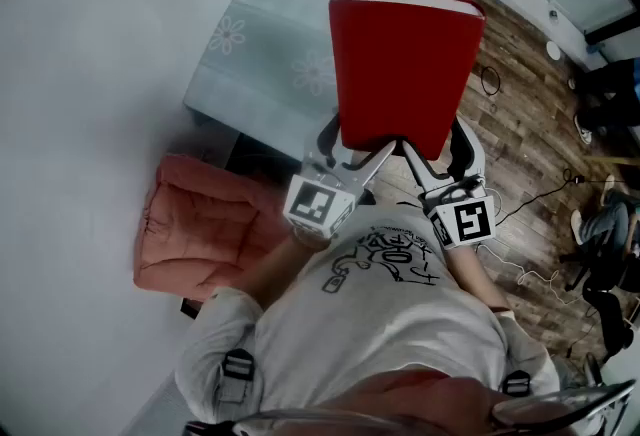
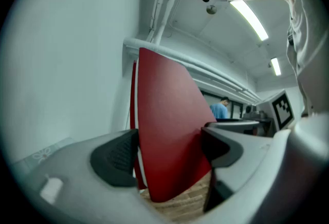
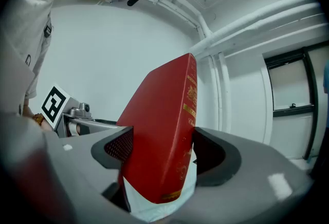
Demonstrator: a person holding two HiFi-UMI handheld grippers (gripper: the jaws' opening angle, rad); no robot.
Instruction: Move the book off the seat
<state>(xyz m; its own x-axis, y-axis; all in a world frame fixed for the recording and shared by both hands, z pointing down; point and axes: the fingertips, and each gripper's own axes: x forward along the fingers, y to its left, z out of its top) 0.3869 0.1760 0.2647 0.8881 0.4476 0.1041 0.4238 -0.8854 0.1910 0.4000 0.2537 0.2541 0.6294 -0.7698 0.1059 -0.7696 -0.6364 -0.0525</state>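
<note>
A thick red hardcover book [image 1: 403, 69] is held up in the air in front of me, above the floor and beside the seat [image 1: 268, 59]. My left gripper [image 1: 345, 146] is shut on its lower left corner, and my right gripper [image 1: 432, 156] is shut on its lower right corner. In the left gripper view the red cover [image 2: 167, 135] fills the gap between the black pads [image 2: 117, 159]. In the right gripper view the book's spine with gold print [image 3: 186, 130] sits pressed between the pads [image 3: 119, 148].
The seat is pale blue with flower prints and stands against the white wall. A pink cushion [image 1: 205, 229] lies at my lower left. Cables [image 1: 540, 194] and an office chair [image 1: 605, 254] are on the wooden floor [image 1: 520, 114] at the right.
</note>
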